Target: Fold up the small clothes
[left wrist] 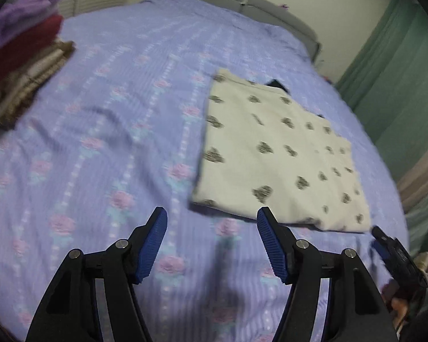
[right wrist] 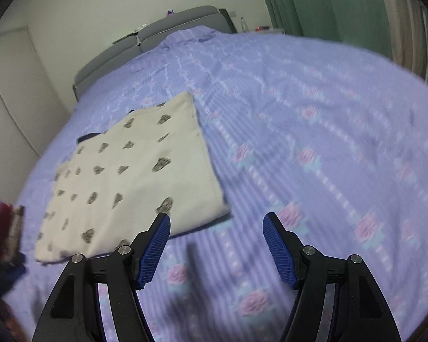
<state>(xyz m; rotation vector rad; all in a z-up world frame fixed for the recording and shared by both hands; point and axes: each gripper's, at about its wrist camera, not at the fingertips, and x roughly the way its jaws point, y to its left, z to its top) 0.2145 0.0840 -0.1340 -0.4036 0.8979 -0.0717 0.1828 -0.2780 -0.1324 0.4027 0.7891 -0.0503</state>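
A wide bed fills the room, covered by a lilac bedspread (left wrist: 114,131) printed with rows of pink roses and pale dotted stripes. On it lies a folded cream garment with small grey printed motifs (left wrist: 274,154), flat and roughly rectangular, with a sliver of dark fabric showing at its far edge. The left gripper (left wrist: 212,242), black with ribbed blue pads, hangs over bare bedspread just in front of the garment's near edge, jaws spread apart with nothing between them. The right gripper (right wrist: 216,245), of the same make, hovers just beside the garment's near right corner, its left finger overlapping the cloth's edge in view; its jaws also stand apart and hold nothing. In the left wrist view the right gripper shows at the lower right edge, held in a person's hand. To the far left of the bed sits a stack of folded clothes (left wrist: 22,54): lilac on top, then red, then beige and brown layers. A grey padded headboard (left wrist: 234,0) runs along the far end against a cream wall, and green curtains (left wrist: 391,65) hang at the right side. Both views are blurred.
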